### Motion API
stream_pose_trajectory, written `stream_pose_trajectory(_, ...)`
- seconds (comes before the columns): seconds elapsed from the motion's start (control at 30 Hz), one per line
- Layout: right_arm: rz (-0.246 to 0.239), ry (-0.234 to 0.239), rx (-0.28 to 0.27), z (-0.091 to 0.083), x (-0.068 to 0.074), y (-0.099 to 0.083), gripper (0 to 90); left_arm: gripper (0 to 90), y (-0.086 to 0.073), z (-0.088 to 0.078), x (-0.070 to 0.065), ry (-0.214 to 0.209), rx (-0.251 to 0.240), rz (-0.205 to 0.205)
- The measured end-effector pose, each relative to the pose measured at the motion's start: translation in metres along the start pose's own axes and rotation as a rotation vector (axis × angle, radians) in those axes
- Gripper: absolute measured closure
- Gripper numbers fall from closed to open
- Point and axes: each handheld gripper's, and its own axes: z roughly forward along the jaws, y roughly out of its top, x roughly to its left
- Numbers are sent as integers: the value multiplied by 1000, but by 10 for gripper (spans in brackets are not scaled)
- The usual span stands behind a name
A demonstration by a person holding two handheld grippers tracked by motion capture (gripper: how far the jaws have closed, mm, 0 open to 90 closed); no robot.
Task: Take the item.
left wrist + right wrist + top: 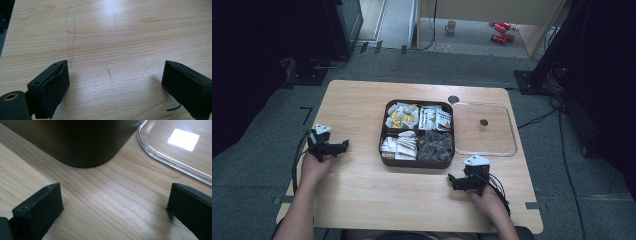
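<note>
The left gripper point(343, 145), at middle left, is spread wide over bare table point(362, 195). The right gripper point(453, 181), lower right, is spread too, near the brown snack tray point(382, 150) and clear lid point(512, 135).

Left tongs point(343, 145) low, jaws wide, nothing held; right tongs point(453, 181) likewise.

a lab: black equipment stands point(557, 45), floor cables point(542, 119), grey carpet point(257, 150).

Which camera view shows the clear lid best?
The high view: the whole clear lid lies flat on the table, right of the brown box. The right gripper view catches just one rounded corner.
</note>
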Motion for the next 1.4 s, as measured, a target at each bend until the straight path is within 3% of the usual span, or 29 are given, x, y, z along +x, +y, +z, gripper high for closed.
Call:
stream_pose_trajectory(1.03, 0, 1, 0, 0, 0, 0, 0, 75, 0, 0, 0, 0, 0, 0)
stream_pose_trajectory(1.4, 1, 0, 0, 0, 0, 0, 0, 79, 4, 1, -3, 24, 20, -24)
